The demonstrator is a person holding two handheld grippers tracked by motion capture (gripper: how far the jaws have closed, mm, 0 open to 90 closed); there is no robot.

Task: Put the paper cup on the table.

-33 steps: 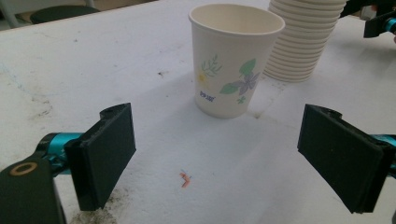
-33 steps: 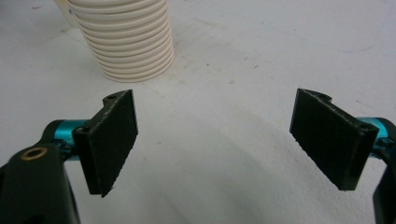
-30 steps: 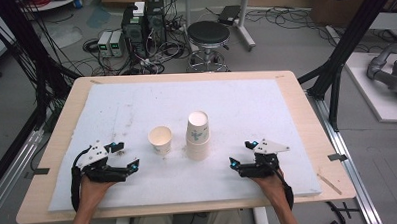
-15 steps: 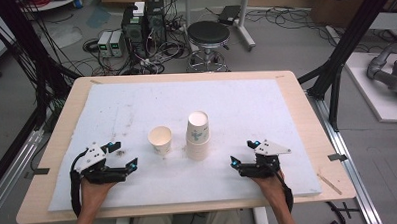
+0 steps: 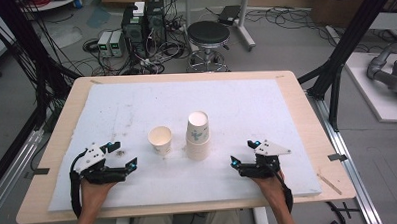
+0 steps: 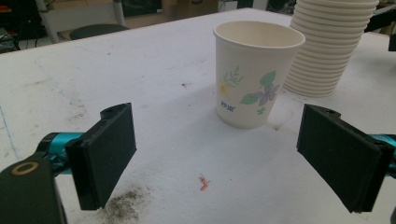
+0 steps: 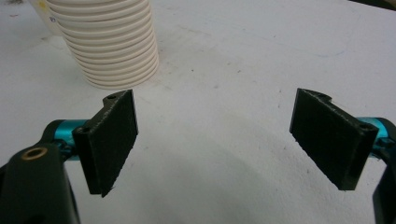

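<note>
A single paper cup [image 5: 160, 139] with a flower print stands upright on the white mat, and a stack of upside-down paper cups [image 5: 198, 135] stands just to its right. My left gripper [image 5: 124, 154] rests on the mat at the near left, open and empty, with the single cup [image 6: 256, 72] ahead of its jaws and the stack [image 6: 331, 44] behind it. At the near right my right gripper [image 5: 243, 154] also rests open and empty; the stack [image 7: 111, 39] is ahead to its left.
The white mat [image 5: 266, 109] covers a wooden table [image 5: 306, 103]. A dark smudge [image 6: 123, 207] and a small red speck [image 6: 203, 183] mark the mat near my left gripper. A stool [image 5: 209, 34], electronics and cables stand on the floor beyond the table.
</note>
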